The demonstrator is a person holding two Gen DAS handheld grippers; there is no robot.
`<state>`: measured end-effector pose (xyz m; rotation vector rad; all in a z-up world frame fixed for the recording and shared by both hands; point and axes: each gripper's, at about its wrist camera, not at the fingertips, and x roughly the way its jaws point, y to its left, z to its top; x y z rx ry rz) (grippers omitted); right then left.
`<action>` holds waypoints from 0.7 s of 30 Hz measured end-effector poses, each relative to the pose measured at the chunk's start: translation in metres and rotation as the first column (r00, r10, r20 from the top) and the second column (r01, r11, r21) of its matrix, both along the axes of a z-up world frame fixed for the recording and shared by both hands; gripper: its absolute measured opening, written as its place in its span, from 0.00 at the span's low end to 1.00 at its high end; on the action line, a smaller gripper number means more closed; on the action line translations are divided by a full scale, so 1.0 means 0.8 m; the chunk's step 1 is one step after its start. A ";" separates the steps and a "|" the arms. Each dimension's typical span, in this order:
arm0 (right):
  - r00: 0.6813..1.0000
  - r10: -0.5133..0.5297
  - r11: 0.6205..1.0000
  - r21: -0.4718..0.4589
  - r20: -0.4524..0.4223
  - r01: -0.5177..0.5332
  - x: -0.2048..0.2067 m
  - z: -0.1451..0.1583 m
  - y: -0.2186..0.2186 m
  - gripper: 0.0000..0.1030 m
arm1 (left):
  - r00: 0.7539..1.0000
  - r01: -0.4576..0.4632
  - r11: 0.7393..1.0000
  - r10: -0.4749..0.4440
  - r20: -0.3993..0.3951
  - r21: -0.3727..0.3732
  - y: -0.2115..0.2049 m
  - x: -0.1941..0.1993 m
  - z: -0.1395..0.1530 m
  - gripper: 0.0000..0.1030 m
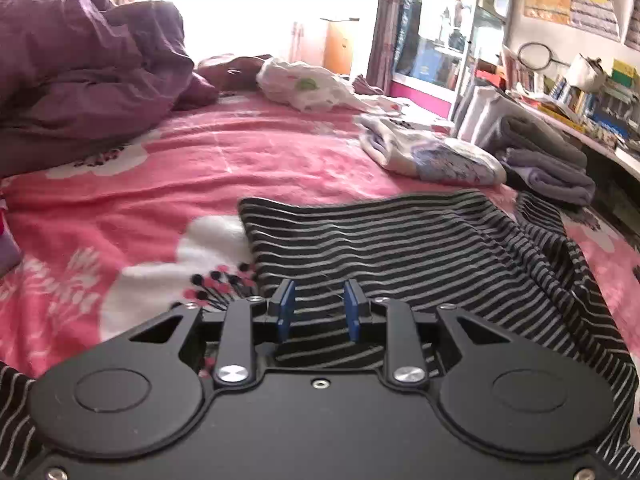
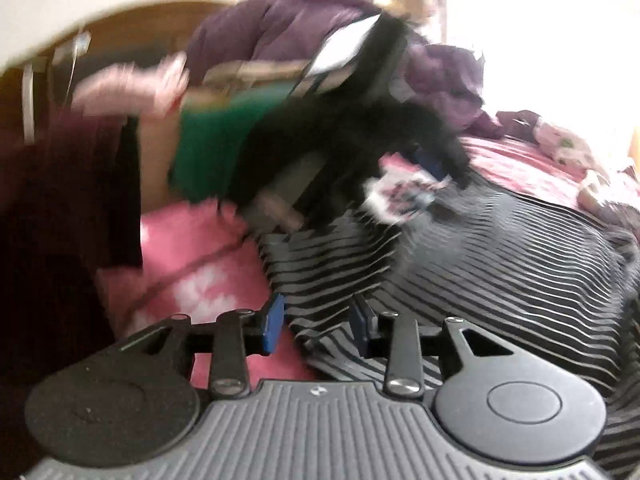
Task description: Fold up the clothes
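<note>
Lying flat, striped garment (image 1: 400,248) runs widthwise under both parted, empty grippers (image 1: 319,308) (image 2: 319,322).

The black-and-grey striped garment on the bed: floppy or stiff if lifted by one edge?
The black-and-grey striped knit garment probably droops: it already ripples and bunches on the pink floral bedsheet. Likely light, and may drag rather than slide.

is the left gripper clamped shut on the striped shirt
No, the left gripper is open: its blue pads stand apart over the striped shirt, with cloth visible in the gap between them.
</note>
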<state>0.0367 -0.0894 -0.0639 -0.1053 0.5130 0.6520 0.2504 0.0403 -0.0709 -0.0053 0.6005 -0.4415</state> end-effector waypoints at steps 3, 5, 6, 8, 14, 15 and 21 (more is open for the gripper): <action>0.998 -0.067 0.992 0.107 0.014 0.065 -0.002 0.032 -0.052 0.52 | 0.999 0.030 1.000 -0.030 -0.013 -0.003 -0.011 -0.009 -0.003 0.39; 0.991 -0.129 0.976 0.177 0.021 0.123 0.002 0.050 -0.092 0.54 | 0.998 0.050 0.999 -0.051 -0.022 -0.005 -0.018 -0.014 -0.005 0.56; 0.987 -0.161 0.965 0.214 0.013 0.154 0.007 0.056 -0.114 0.54 | 0.998 0.062 0.998 -0.062 -0.029 -0.002 -0.024 -0.018 -0.005 0.57; 0.973 -0.229 0.934 0.278 -0.019 0.225 0.017 0.060 -0.155 0.58 | 0.996 0.082 0.997 -0.081 -0.042 0.010 -0.040 -0.030 -0.003 0.62; 0.901 -0.400 0.788 0.439 -0.167 0.432 0.044 0.029 -0.274 0.60 | 0.991 0.112 0.994 -0.113 -0.071 -0.018 -0.099 -0.077 0.002 0.63; 0.885 -0.416 0.747 0.477 -0.207 0.463 0.051 0.019 -0.293 0.60 | 0.991 0.116 0.993 -0.117 -0.069 -0.018 -0.109 -0.088 0.002 0.63; 0.782 -0.472 0.492 0.614 -0.407 0.617 0.099 -0.045 -0.388 0.61 | 0.973 0.227 0.974 -0.226 -0.042 0.023 -0.171 -0.162 0.004 0.63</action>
